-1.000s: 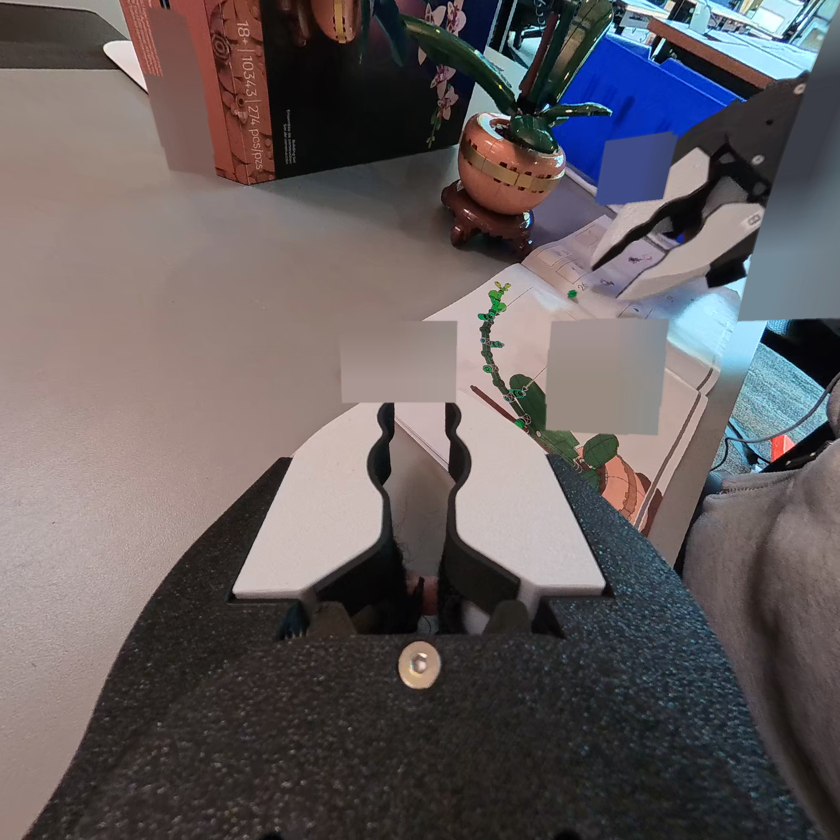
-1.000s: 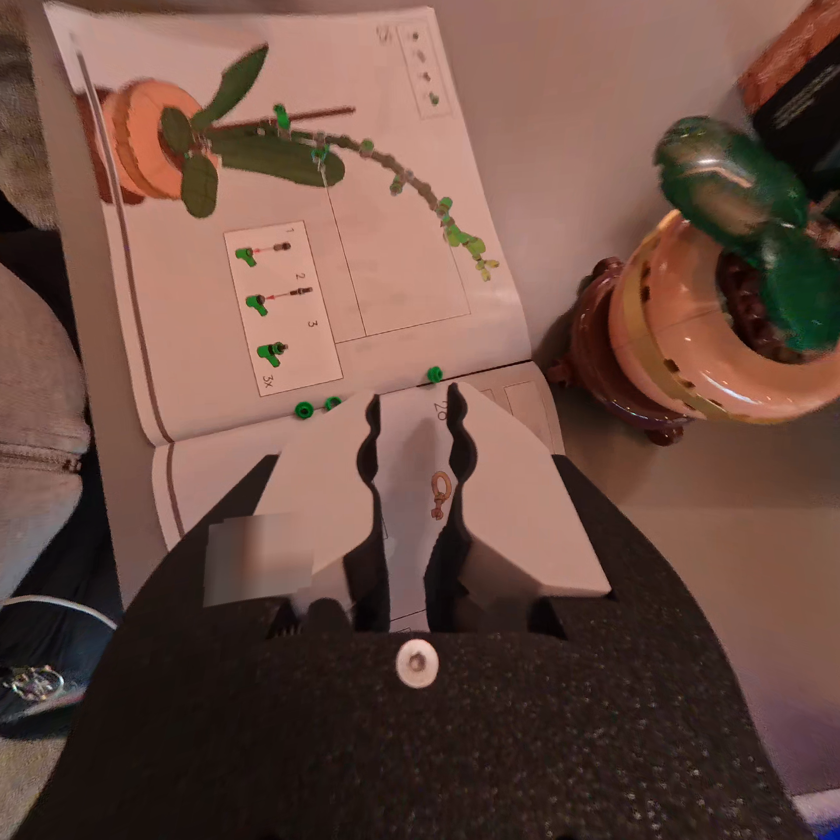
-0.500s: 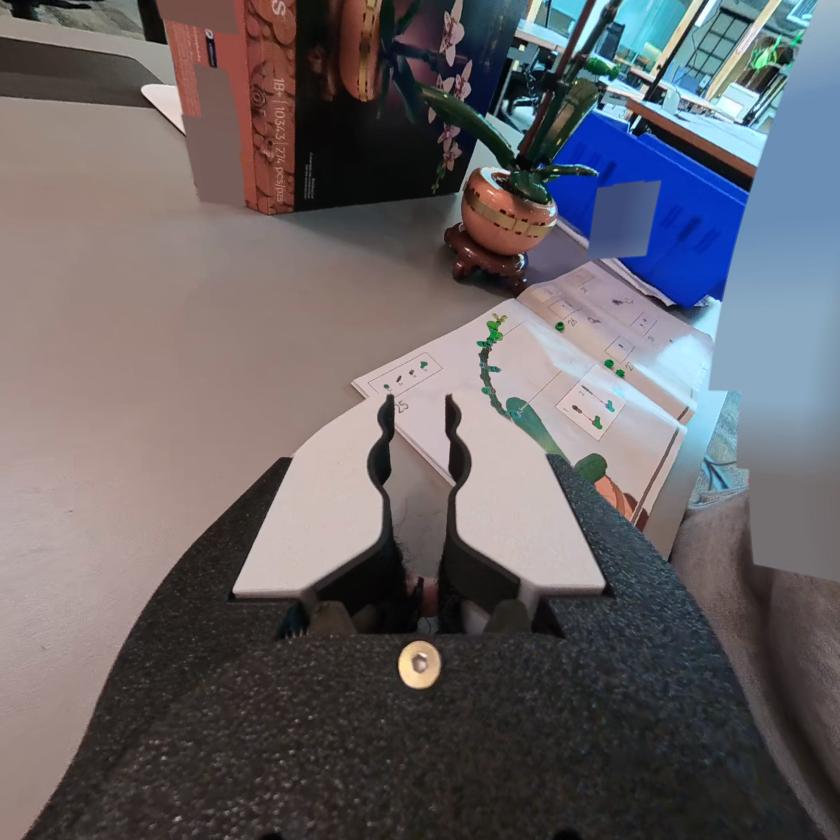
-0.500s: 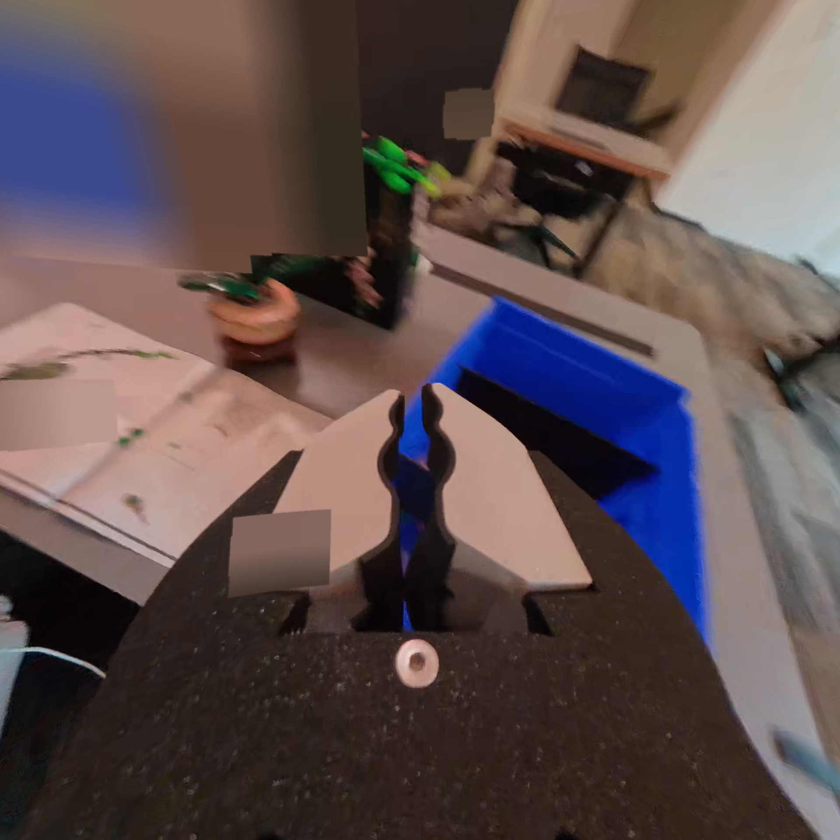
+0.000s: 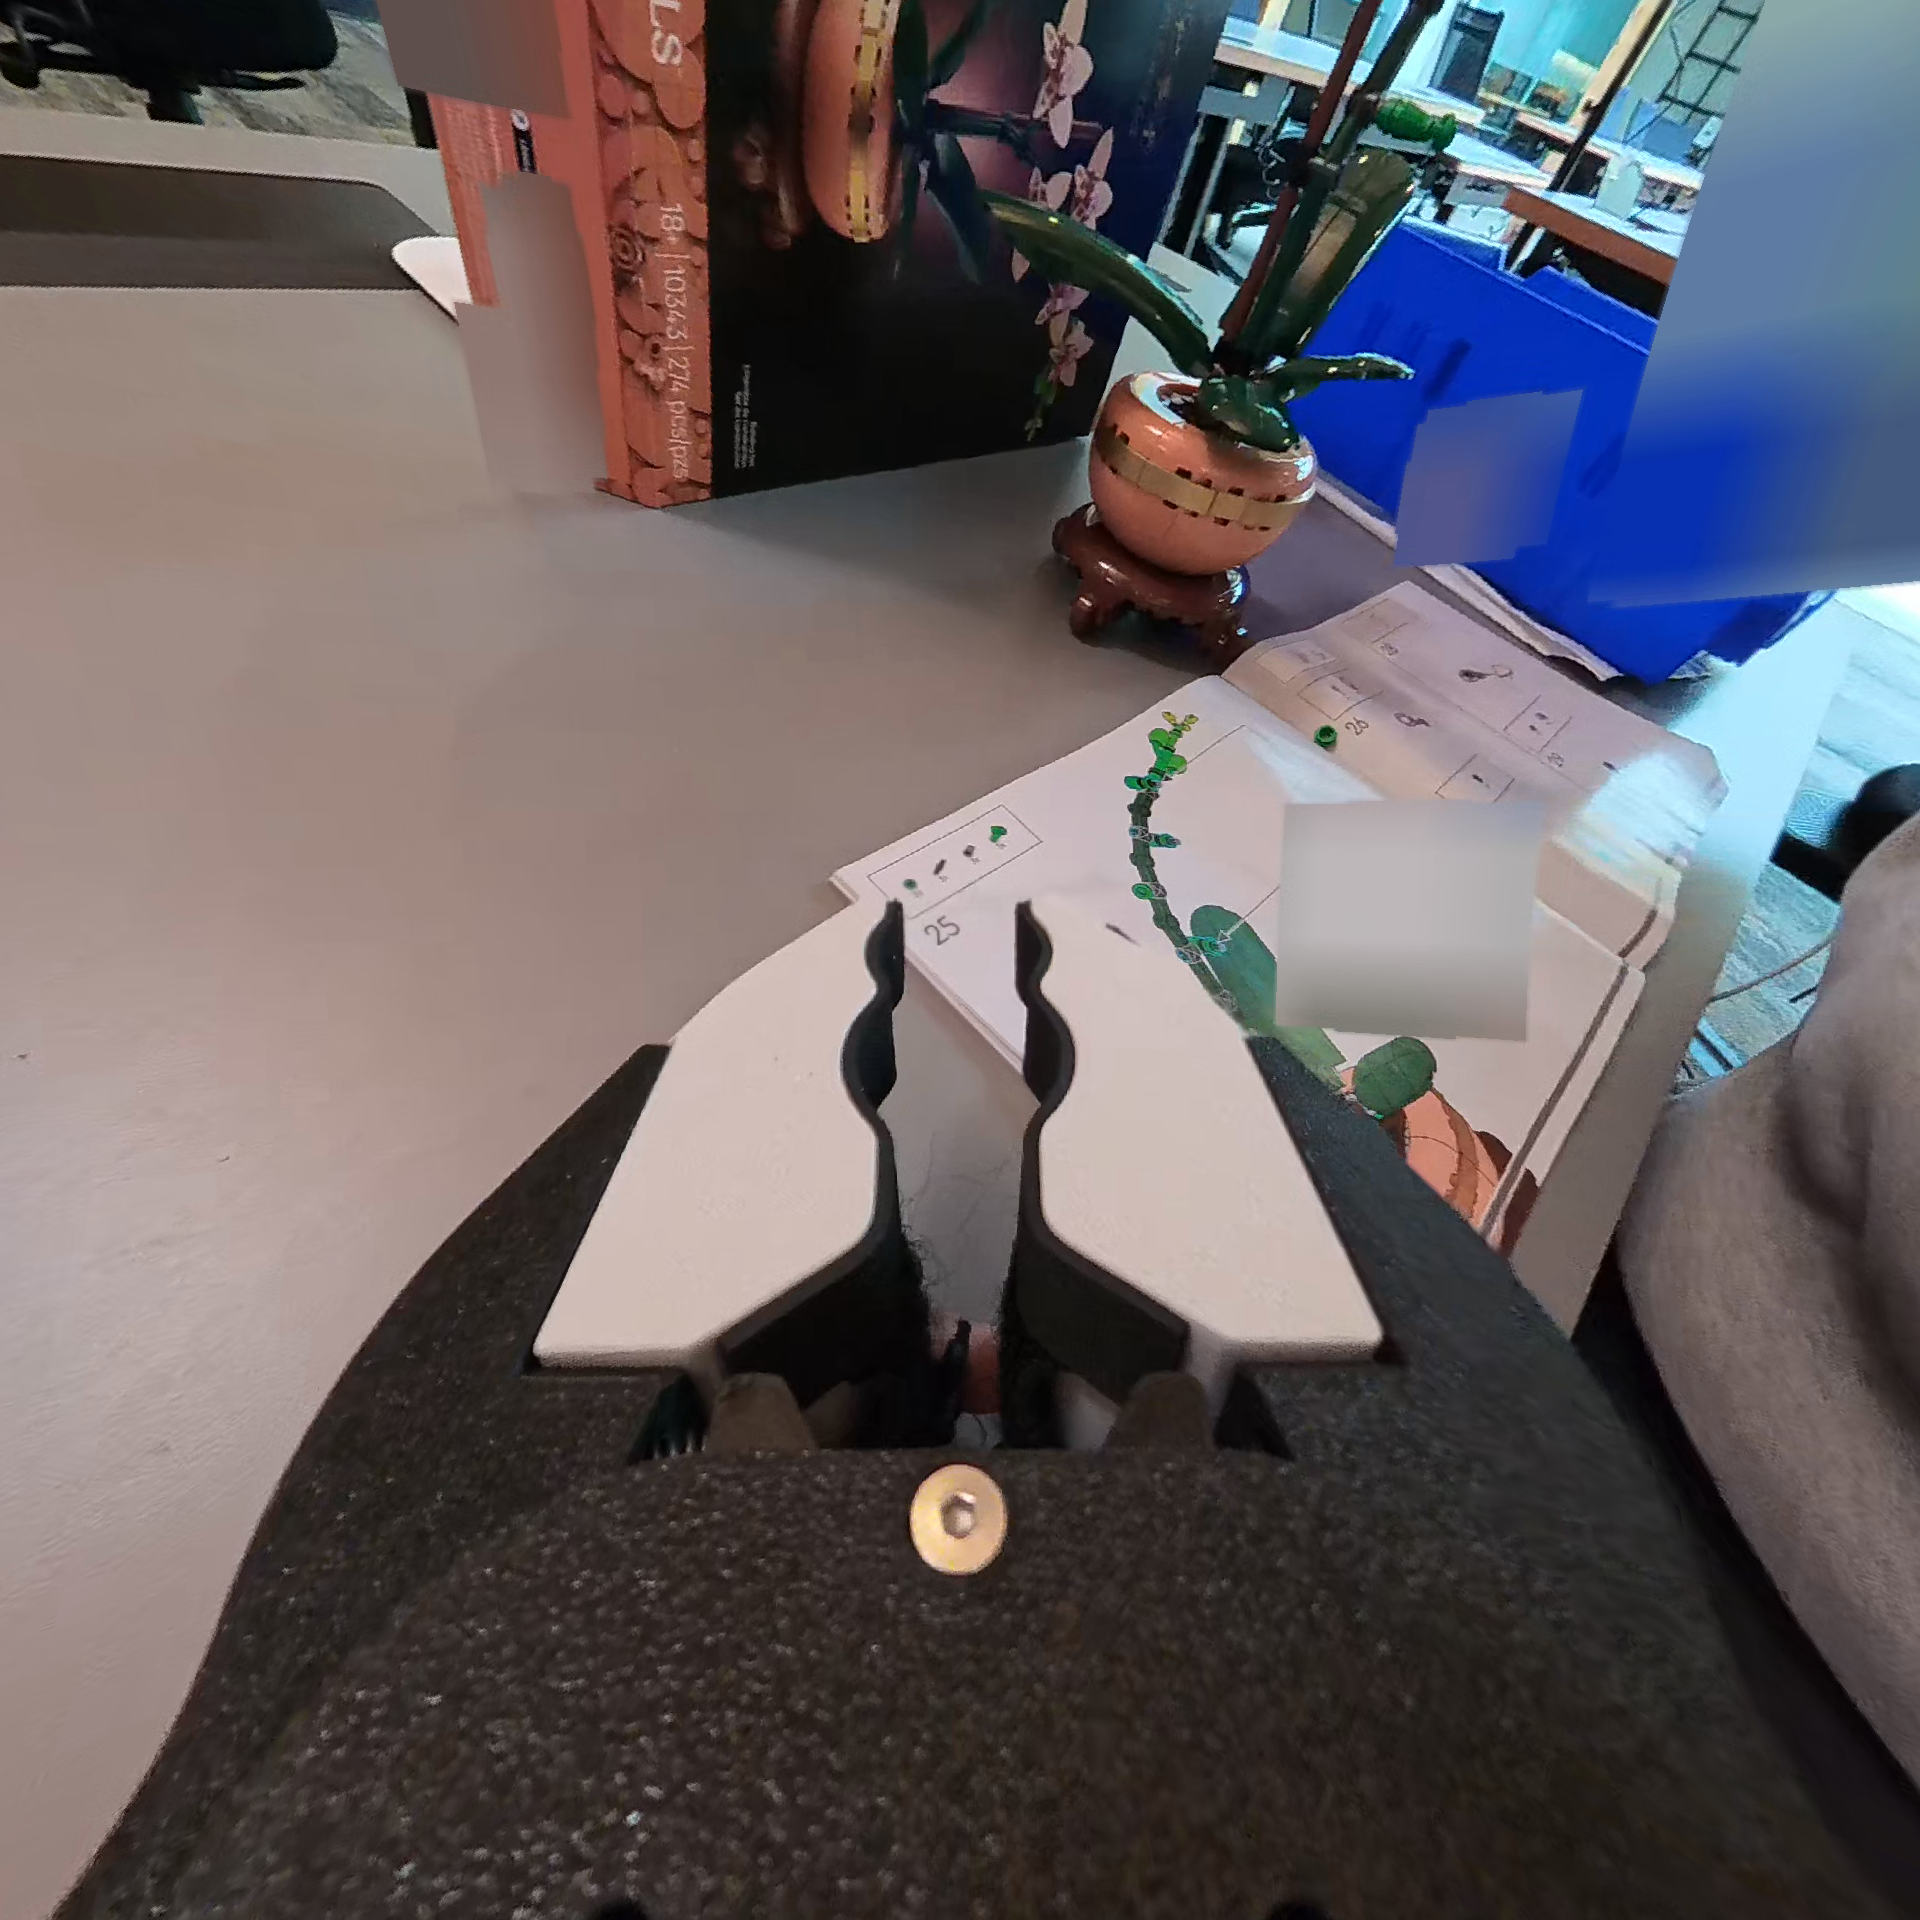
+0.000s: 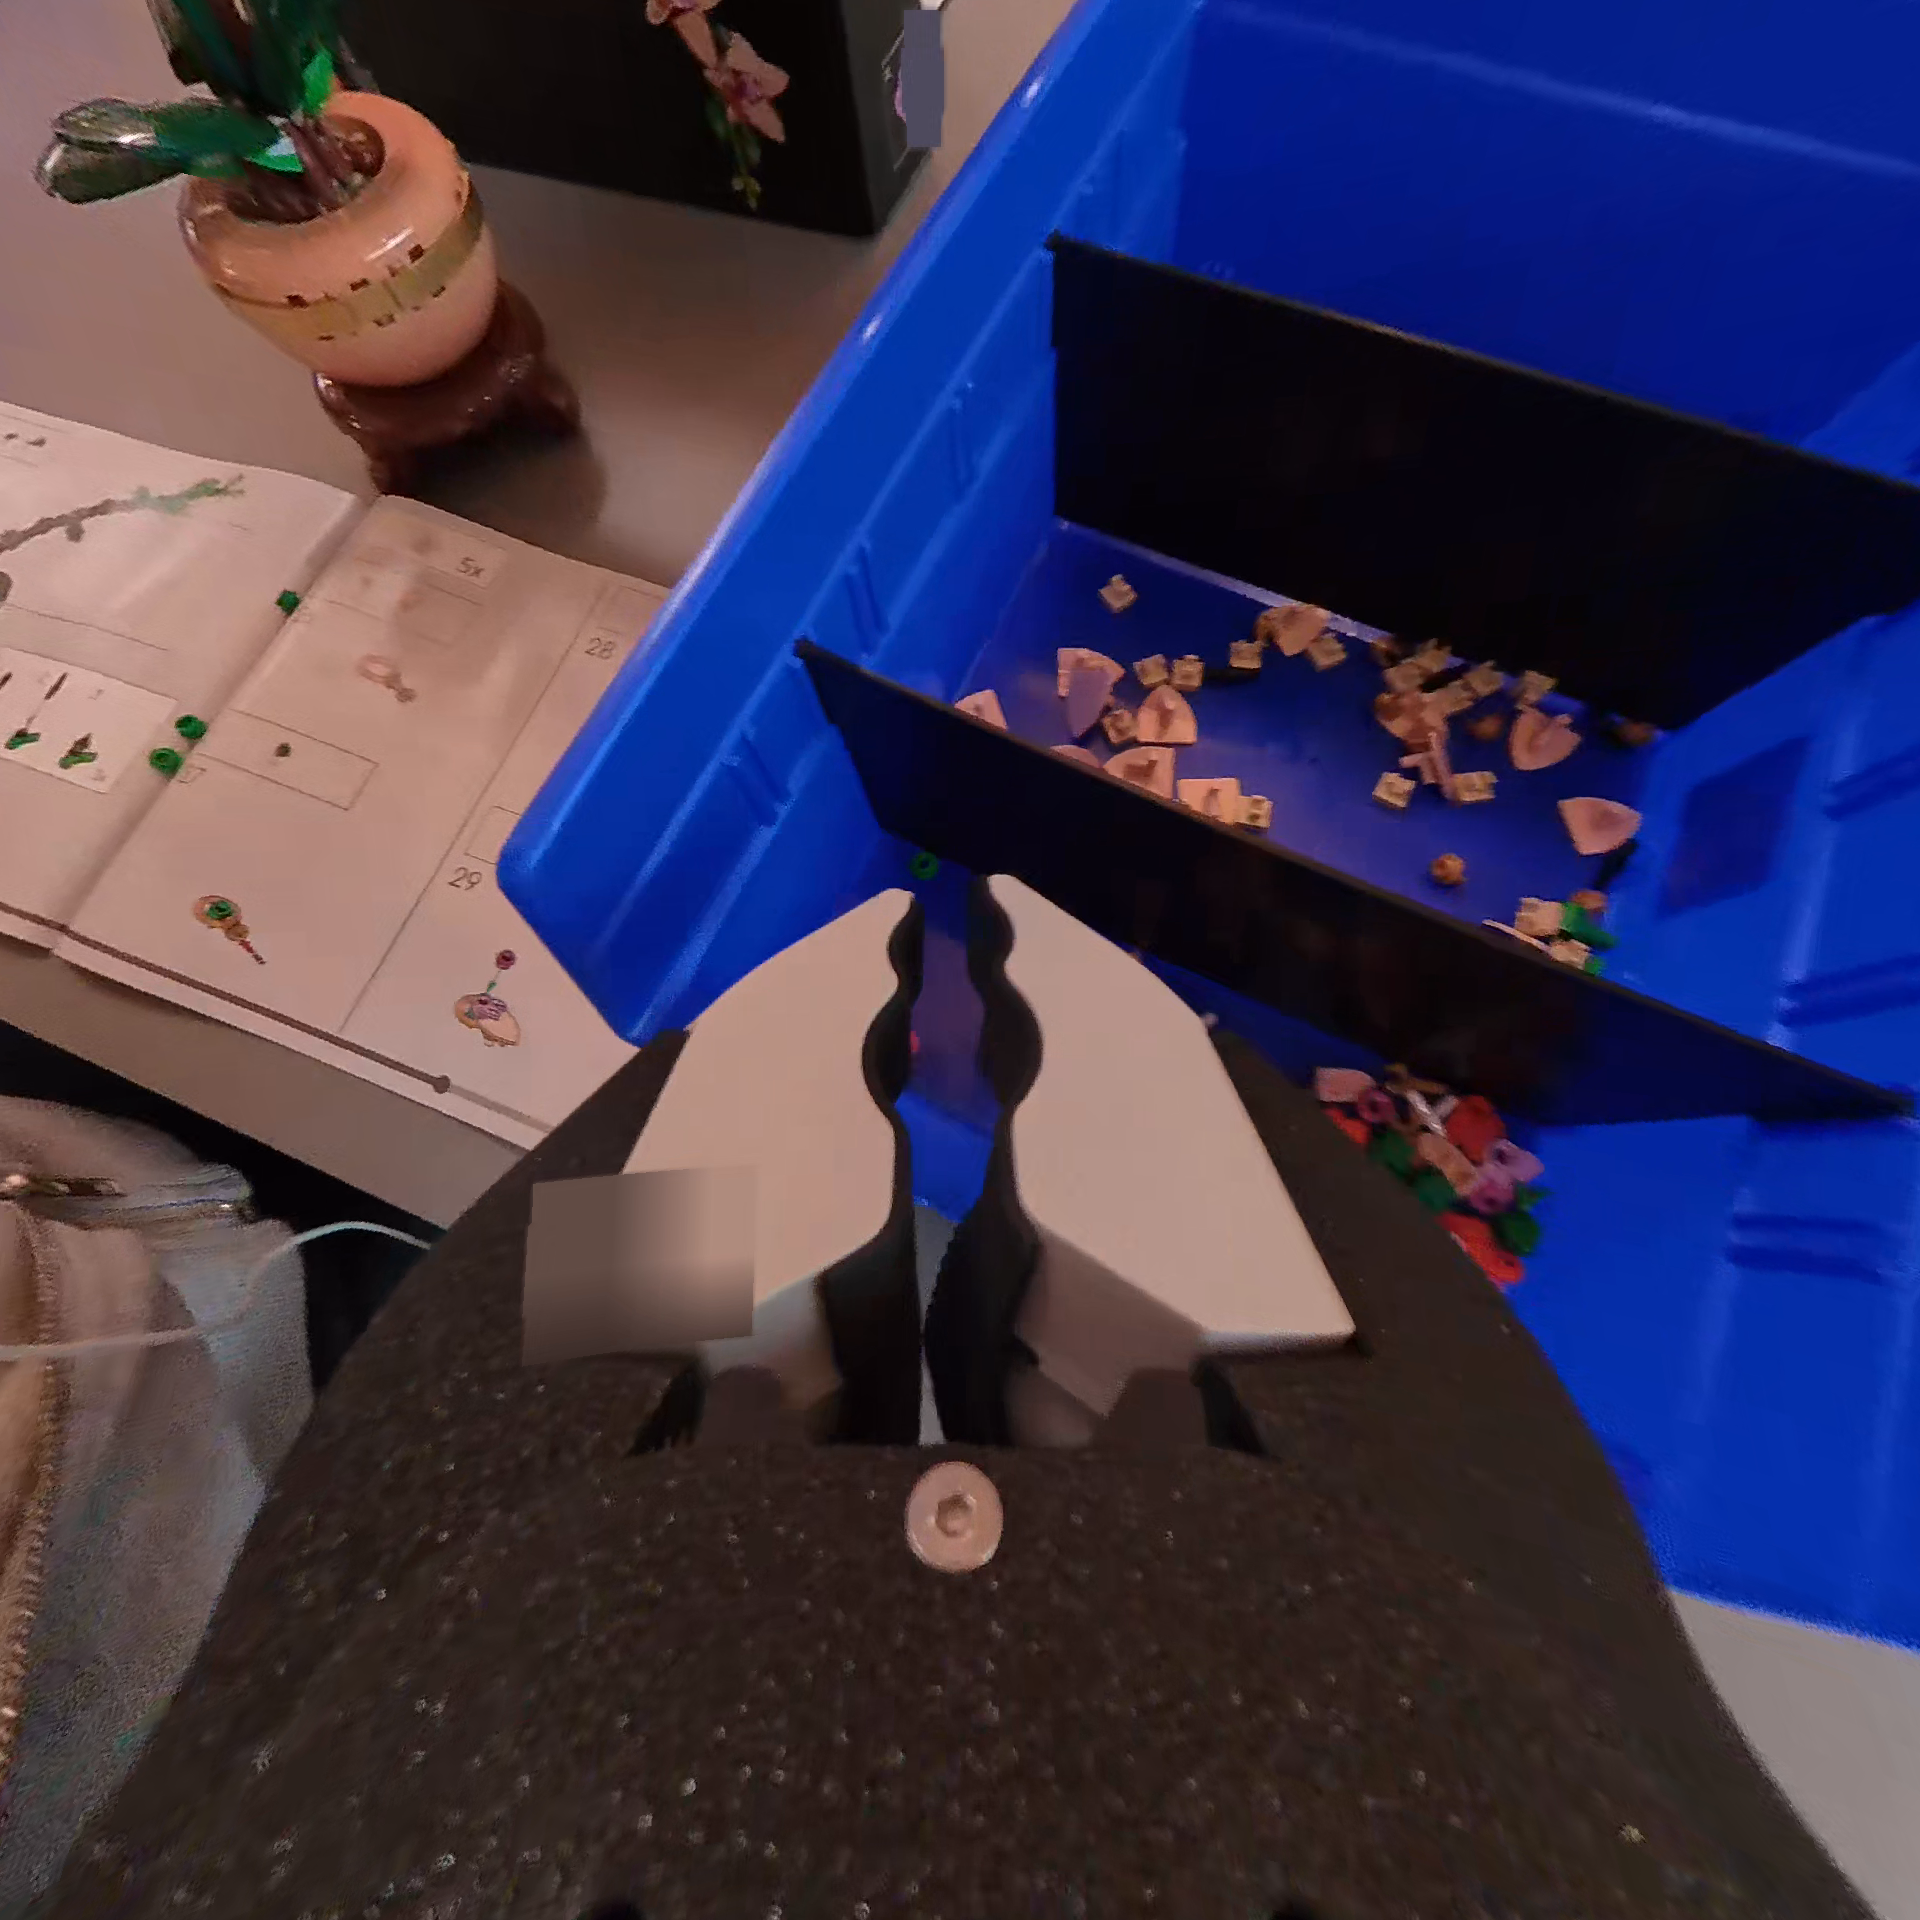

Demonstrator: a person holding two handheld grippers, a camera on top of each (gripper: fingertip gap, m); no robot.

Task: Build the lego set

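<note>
The left gripper (image 5: 954,914) hangs low over a grey table (image 5: 312,831), its two white fingers (image 5: 769,1122) a narrow way apart with nothing between them; the near corner of an open instruction booklet (image 5: 1382,769) shows through the gap. The booklet lies flat, its long axis running from about 8 o'clock to 2 o'clock in the left wrist view, its spine crossing that line. A small green stud (image 5: 1323,737) rests on the booklet near the fold, well ahead of the fingertips at about 1 o'clock. Further off at 1 o'clock stands a brick-built plant pot (image 5: 1195,488), upright on a dark brown foot, its green leaves spreading to both sides. Behind it, at 12 o'clock, a printed box (image 5: 831,260) stands on end.

The right gripper (image 6: 945,904) is over the near-left corner of a blue bin (image 6: 727,644). Its fingers (image 6: 1101,1101) stand only a slit apart, and blue plastic shows through the gap; nothing is seen held. Two black dividers (image 6: 1351,935) cross the bin from about 10 o'clock to 4 o'clock. A tiny green ring (image 6: 924,863) lies just beyond the left fingertip, apart from it, at the foot of the nearer divider. Pale tan pieces (image 6: 1299,717) are scattered in the middle compartment at 1 o'clock, and mixed red, green and pink pieces (image 6: 1455,1164) lie in the near one at 3 o'clock.
</note>
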